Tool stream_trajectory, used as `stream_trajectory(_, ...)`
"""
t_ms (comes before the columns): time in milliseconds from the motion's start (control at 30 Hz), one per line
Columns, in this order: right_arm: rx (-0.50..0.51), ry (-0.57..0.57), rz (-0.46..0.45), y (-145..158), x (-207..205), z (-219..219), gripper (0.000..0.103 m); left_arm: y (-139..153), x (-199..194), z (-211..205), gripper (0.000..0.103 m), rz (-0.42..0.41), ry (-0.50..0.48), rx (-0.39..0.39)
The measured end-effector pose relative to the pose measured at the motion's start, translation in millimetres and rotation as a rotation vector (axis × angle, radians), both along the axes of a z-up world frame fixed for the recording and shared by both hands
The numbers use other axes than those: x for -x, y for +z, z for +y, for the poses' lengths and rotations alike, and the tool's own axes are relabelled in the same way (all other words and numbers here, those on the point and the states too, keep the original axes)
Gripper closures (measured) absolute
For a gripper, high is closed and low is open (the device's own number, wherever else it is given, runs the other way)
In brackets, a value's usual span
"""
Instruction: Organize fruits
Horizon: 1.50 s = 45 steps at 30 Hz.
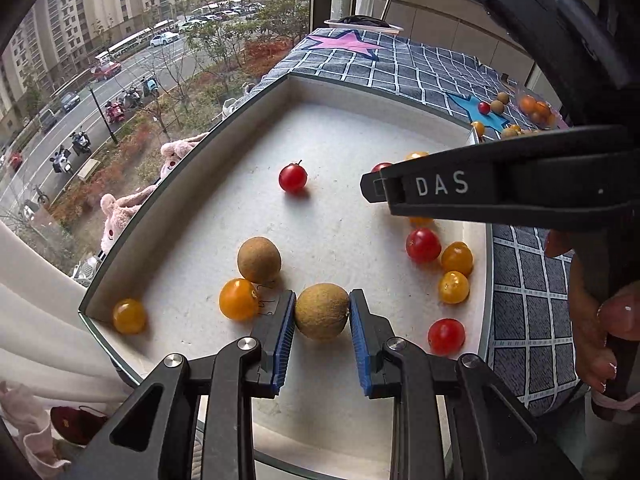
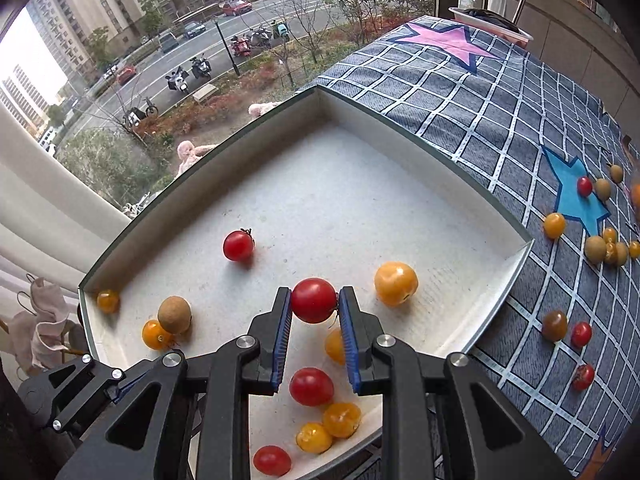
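Observation:
A shallow white tray holds red and yellow cherry tomatoes and brown longans. My left gripper is shut on a brown longan low over the tray's near side. A second longan and a yellow tomato lie just to its left. My right gripper is shut on a red cherry tomato above the tray floor. Its finger crosses the left wrist view from the right.
More tomatoes and longans lie loose on the blue checked cloth to the right of the tray. A window with a street view is at the left. A white basin stands at the cloth's far end.

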State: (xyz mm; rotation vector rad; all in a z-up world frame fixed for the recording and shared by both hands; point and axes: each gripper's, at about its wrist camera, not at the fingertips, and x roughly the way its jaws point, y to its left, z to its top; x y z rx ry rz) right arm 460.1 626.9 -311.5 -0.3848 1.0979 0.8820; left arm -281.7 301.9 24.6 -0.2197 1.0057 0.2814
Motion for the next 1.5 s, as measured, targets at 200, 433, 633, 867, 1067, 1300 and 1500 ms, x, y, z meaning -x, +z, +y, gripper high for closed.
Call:
stream_trajectory(200,0.021,0.021,-0.014,-3,1,8,0.076,-3,1,-2,0.074,-0.003,0.0,-0.01)
stream_trajectory(433,-0.039,-0.008,0.006,15,-1,-4,0.042,-2,-2,-4,0.023,-0.003,-0.001,-0.013)
stream_trajectory(633,-0.09,-0.063,-0.017,47,-2,-33,0.023,11,6,-10,0.014,-0.057,0.002,-0.046)
stream_trajectory(867,-0.1,-0.183,0.031,54,-8,-89,0.006,14,7,-11,0.014,-0.048,-0.003,-0.004)
stream_trajectory(1067,-0.065,-0.251,0.045,47,-2,-131,0.0,25,9,-14,0.0,-0.049,0.018,0.009)
stream_trajectory(1300,-0.025,-0.262,0.005,44,12,-157,0.0,30,9,-27,0.0,0.012,0.043,-0.101)
stream_trajectory(1500,-0.003,-0.254,-0.008,37,19,-167,0.0,33,8,-44,0.0,0.049,0.03,-0.156)
